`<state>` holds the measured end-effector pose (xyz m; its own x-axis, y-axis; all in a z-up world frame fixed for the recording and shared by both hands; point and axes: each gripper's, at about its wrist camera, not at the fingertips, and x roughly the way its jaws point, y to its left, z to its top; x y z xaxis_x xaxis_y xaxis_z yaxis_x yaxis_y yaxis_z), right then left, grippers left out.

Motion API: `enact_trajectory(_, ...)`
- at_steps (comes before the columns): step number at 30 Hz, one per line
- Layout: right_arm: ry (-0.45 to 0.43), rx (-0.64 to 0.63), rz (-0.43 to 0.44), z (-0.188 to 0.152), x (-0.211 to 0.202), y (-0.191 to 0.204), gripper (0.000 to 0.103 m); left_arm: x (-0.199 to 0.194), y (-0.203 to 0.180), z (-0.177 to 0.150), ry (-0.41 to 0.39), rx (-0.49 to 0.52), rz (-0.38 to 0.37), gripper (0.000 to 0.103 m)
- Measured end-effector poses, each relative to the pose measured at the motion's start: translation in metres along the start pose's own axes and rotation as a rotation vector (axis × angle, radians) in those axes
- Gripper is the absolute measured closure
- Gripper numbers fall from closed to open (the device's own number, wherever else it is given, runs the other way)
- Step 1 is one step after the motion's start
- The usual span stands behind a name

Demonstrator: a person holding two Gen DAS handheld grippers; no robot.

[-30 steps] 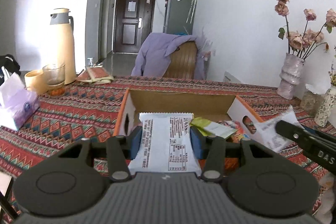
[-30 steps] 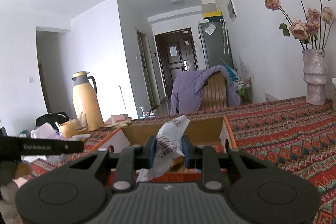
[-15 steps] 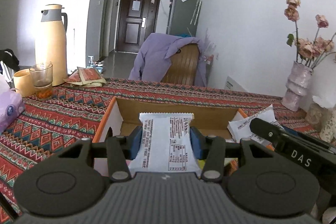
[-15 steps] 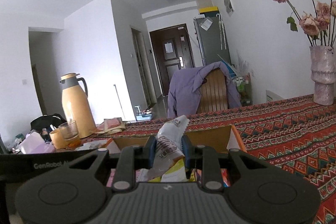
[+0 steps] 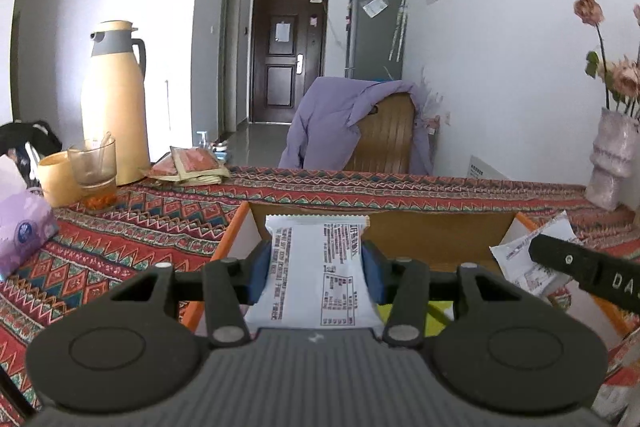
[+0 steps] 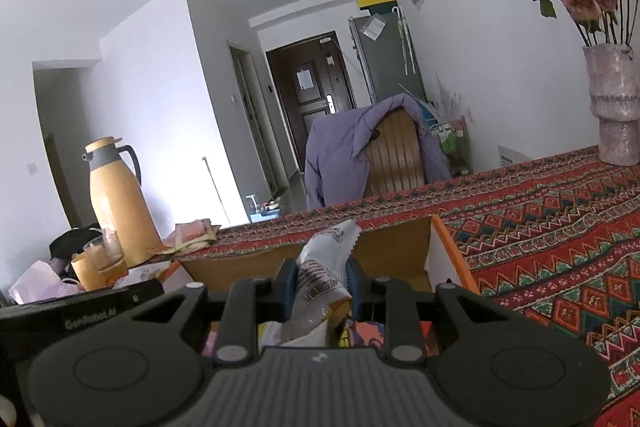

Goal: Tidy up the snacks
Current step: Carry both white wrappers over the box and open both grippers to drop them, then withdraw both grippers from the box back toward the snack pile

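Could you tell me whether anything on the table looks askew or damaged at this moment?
Only one thing: the packet in the right claw is crumpled and twisted, while the packet in the left claw lies flat.

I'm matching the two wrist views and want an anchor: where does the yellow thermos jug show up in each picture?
Left wrist view: the yellow thermos jug stands at the left, on the patterned tablecloth, behind a glass.
Right wrist view: the jug is lower left, again behind the glass.
Shared landmark: the wooden chair draped with a purple jacket, near the centre of both.
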<state>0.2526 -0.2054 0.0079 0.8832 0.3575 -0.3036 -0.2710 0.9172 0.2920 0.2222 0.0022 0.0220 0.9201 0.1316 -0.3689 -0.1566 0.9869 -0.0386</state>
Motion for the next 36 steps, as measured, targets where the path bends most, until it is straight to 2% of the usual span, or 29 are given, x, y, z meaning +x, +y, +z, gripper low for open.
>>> enact_trajectory(1,0.009,-0.001,-0.006,-0.002,0.002,-0.001,0.073,0.000,0.000,-0.002,-0.004,-0.002,-0.010,0.052)
enact_trajectory(3,0.022,-0.016,-0.028,-0.006,0.003,-0.001,0.067,-0.003,0.004,-0.004,-0.018,-0.022,-0.031,0.031)
enact_trajectory(4,0.025,-0.025,-0.043,-0.007,0.003,-0.001,0.062,-0.005,0.007,-0.005,-0.028,-0.036,-0.031,0.008)
enact_trajectory(5,0.030,-0.025,-0.051,-0.008,0.002,-0.002,0.047,-0.008,0.009,-0.005,-0.044,-0.050,-0.019,0.000)
enact_trajectory(6,0.032,-0.016,-0.054,-0.008,0.002,-0.003,0.037,-0.011,0.011,-0.004,-0.059,-0.058,-0.012,0.000)
enact_trajectory(7,0.028,-0.007,-0.052,-0.008,0.000,-0.004,0.018,-0.013,0.012,-0.004,-0.067,-0.064,-0.015,0.000)
enact_trajectory(8,0.023,-0.003,-0.048,-0.008,-0.002,-0.004,0.007,-0.014,0.014,-0.004,-0.067,-0.078,-0.017,0.000)
enact_trajectory(10,0.010,-0.004,-0.044,-0.009,-0.005,-0.004,0.001,-0.012,0.018,-0.004,-0.048,-0.102,-0.004,0.000)
enact_trajectory(17,0.004,-0.061,-0.075,-0.012,-0.006,0.002,0.000,-0.002,0.030,-0.005,0.028,-0.164,0.005,0.000)
enact_trajectory(20,-0.007,-0.065,-0.072,-0.011,-0.008,0.003,0.000,-0.005,0.031,0.000,0.056,-0.184,-0.018,0.000)
enact_trajectory(25,-0.030,-0.077,-0.071,-0.002,-0.020,0.010,0.000,-0.027,0.031,0.014,0.051,-0.209,-0.011,0.000)
enact_trajectory(28,-0.033,-0.096,-0.088,0.005,-0.032,0.016,0.000,-0.041,0.035,0.021,0.054,-0.226,-0.032,0.000)
enact_trajectory(36,-0.022,-0.153,-0.078,0.006,-0.075,0.020,0.000,-0.072,0.038,0.014,0.040,-0.177,-0.045,0.000)
